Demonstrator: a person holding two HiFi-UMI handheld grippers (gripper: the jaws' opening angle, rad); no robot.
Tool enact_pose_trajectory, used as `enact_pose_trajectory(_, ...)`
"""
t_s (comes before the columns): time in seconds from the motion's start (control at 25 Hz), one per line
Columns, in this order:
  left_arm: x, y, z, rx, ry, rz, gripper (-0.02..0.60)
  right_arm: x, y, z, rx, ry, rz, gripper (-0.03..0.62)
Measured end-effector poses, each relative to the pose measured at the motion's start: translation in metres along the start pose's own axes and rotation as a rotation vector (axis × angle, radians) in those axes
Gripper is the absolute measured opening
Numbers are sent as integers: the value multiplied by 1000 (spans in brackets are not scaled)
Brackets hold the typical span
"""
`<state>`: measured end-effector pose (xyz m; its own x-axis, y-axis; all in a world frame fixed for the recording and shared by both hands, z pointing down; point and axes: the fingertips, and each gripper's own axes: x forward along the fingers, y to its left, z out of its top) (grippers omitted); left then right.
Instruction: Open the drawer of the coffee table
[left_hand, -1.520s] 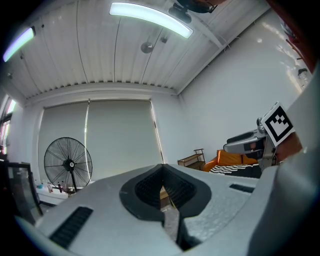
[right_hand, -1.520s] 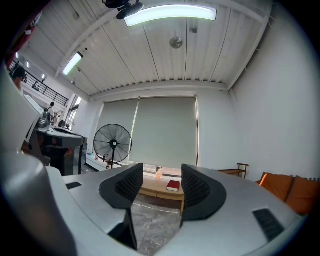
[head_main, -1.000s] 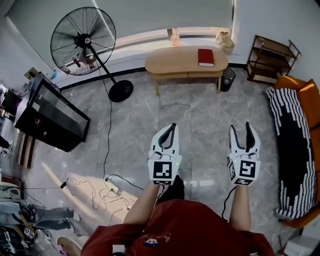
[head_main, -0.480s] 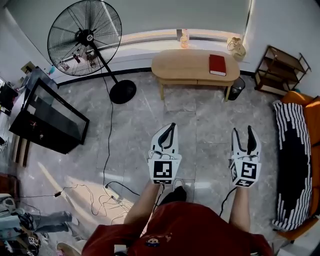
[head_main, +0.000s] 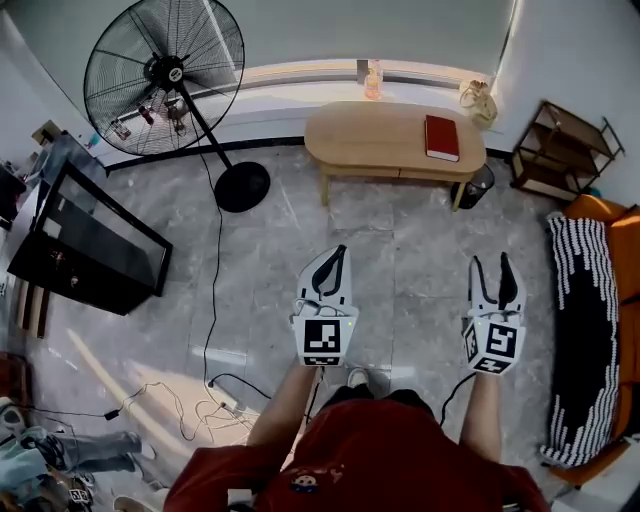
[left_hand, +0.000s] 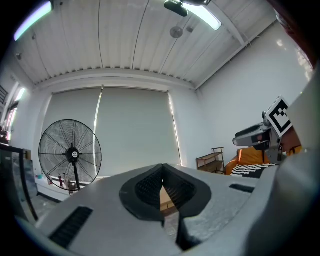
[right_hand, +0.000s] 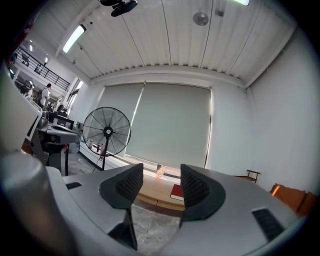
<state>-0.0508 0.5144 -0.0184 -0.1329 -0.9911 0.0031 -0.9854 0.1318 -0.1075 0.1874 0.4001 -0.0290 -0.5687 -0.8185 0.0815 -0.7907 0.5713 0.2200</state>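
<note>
Approach stage: coffee table (head_main: 385, 135) well ahead, neither gripper on it.

Table against the window wall, across the stone floor (head_main: 400, 250), red book (head_main: 441, 137) on its right end. Drawer (head_main: 425, 177) taken as the front strip under the top, apparently flush; no knob discernible from here. Left gripper (head_main: 338, 253) clenched on nothing, tips touching. Right gripper (head_main: 490, 262) spread and empty, table framed between its jaws. Judged: stiff wooden front, light slide, little to pinch, so hook the lower edge and pull level. Table may skate on slick floor; brace the top.
</note>
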Motion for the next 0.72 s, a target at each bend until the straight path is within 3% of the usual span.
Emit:
enact_pose_trajectory(0.4, 30, 24, -4, 7, -1, 25, 8, 42, 3, -1, 7, -12, 13, 219)
enact_pose_trajectory(0.72, 97, 25, -10, 36, 5, 22, 8, 108, -24, -18, 48, -13, 16, 219)
